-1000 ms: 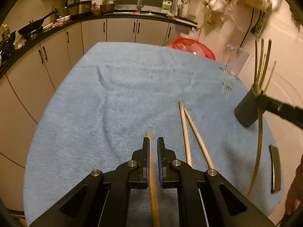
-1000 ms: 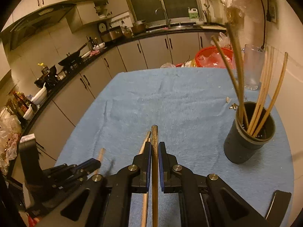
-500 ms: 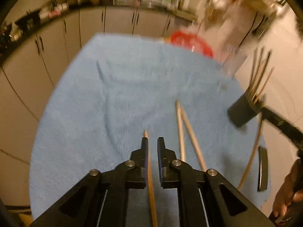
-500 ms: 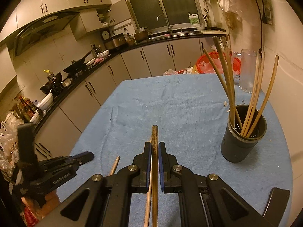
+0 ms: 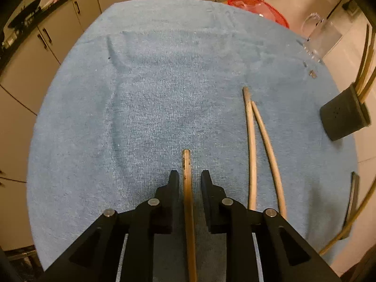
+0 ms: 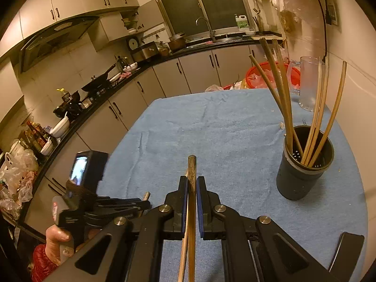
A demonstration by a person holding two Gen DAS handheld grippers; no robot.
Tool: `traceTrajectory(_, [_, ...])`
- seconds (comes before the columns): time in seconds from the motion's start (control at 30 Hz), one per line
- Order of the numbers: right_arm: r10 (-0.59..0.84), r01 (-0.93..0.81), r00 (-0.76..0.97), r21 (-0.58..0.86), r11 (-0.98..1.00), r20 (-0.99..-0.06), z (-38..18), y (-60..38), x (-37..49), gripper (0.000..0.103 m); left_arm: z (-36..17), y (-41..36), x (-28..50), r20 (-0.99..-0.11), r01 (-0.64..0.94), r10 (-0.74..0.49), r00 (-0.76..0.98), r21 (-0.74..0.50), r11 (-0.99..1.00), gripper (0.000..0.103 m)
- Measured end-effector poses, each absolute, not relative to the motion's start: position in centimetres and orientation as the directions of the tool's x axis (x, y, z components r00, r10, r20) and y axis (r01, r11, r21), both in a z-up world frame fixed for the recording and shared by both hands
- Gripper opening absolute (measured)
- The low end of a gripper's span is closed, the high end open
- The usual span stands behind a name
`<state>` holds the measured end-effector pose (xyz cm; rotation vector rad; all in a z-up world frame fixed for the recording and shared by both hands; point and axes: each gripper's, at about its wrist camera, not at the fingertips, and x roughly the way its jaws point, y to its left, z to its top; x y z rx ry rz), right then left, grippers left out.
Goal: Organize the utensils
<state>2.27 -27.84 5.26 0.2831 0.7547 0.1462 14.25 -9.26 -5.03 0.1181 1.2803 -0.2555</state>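
A brown chopstick [image 5: 186,183] lies on the blue cloth [image 5: 164,89] between the fingers of my left gripper [image 5: 188,176]. Its jaws are opening, with a gap on each side of the stick. Two paler chopsticks [image 5: 252,145] lie side by side to its right. My right gripper [image 6: 192,181] is shut on another chopstick [image 6: 192,171], held above the cloth. The dark round holder [image 6: 303,178] stands at the right with several chopsticks upright in it. In the right wrist view, a hand holds the left gripper [image 6: 143,205] low at the left.
A red basket [image 5: 258,7] and a clear glass jug [image 5: 322,37] stand at the table's far right. A flat black strip [image 5: 352,195] lies near the right edge. Kitchen cabinets [image 5: 70,16] ring the table beyond its left and far edges.
My left gripper has tipped downward and sunk toward the cloth, and its jaws have parted from the chopstick. The right gripper has kept its chopstick and barely moved.
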Motion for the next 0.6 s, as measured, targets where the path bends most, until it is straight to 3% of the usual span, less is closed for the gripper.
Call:
traceTrajectory(0.03, [0.234, -0.030, 0.721, 0.307, 0.951, -0.652, 5.3, -27.8, 2.2, 0.007, -5.1, -9.6, 14.3, -0.958, 0.257, -0.096, 0.271, -0.024, 0.966, 0.007])
traceTrajectory(0.1, [0.235, -0.031, 0.721, 0.309, 0.951, -0.652, 5.3, -27.8, 2.2, 0.007, -5.2, -10.3, 14.4, -0.957, 0.264, -0.068, 0.282, 0.009, 0.965, 0.007])
traceTrajectory(0.23, [0.234, -0.029, 0.726, 0.311, 0.950, -0.647, 5.4, -27.9, 2.0, 0.007, -3.7, -10.1, 13.7, -0.934, 0.275, -0.147, 0.326, -0.056, 0.960, 0.007])
traceTrajectory(0.6, [0.226, -0.047, 0.780, 0.306, 0.951, -0.583, 8.0, -27.7, -0.2, 0.007, 7.3, -8.1, 8.0, -0.758, 0.310, -0.302, 0.578, -0.138, 0.941, 0.007])
